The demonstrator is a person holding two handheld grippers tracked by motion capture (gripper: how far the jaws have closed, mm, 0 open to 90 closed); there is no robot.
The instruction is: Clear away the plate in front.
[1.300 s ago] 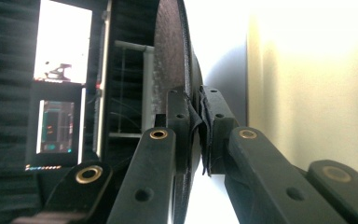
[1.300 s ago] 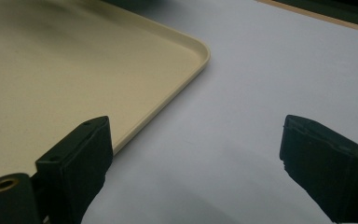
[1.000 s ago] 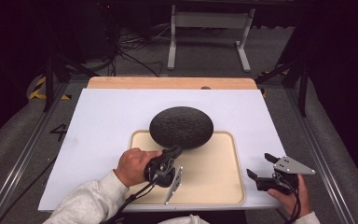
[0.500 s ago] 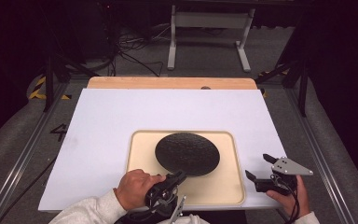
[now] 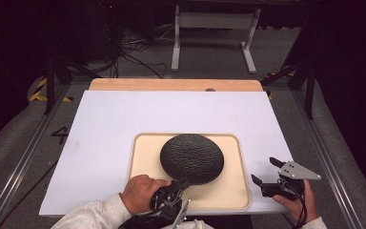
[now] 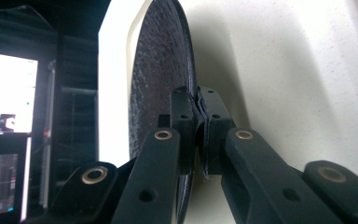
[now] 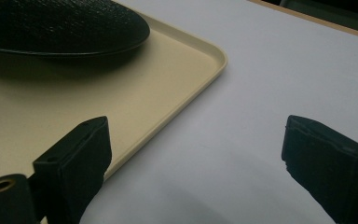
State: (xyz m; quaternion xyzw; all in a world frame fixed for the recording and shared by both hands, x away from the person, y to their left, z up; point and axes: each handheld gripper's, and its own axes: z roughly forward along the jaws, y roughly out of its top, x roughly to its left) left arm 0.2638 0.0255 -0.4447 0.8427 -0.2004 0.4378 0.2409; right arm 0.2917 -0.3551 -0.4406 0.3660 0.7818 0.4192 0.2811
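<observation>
A round black textured plate point(image 5: 192, 159) hangs low over a beige tray point(image 5: 229, 188) on the near side of the table. My left gripper point(image 5: 178, 183) is shut on the plate's near rim and has just been closing on it. In the left gripper view both pads point(image 6: 182, 107) pinch the thin rim of the plate point(image 6: 158, 70), with the tray point(image 6: 284, 70) behind. My right gripper point(image 5: 263, 170) stands open off the tray's right edge, holding nothing. In the right gripper view its jaws point(image 7: 198, 135) frame the tray corner point(image 7: 168, 79) and the plate point(image 7: 51, 23) casts a shadow on the tray.
The tray lies on a white board point(image 5: 124, 114) with a wooden strip point(image 5: 171, 84) along its far edge. Metal rails point(image 5: 24, 157) run along both sides of the table. A metal stand point(image 5: 214, 24) and cables sit on the floor beyond. Lit screens point(image 6: 4, 93) glow at the left.
The left hand has drawn back toward the near edge with the plate, which came from the tray's far edge to over its middle. The right gripper has stayed put.
</observation>
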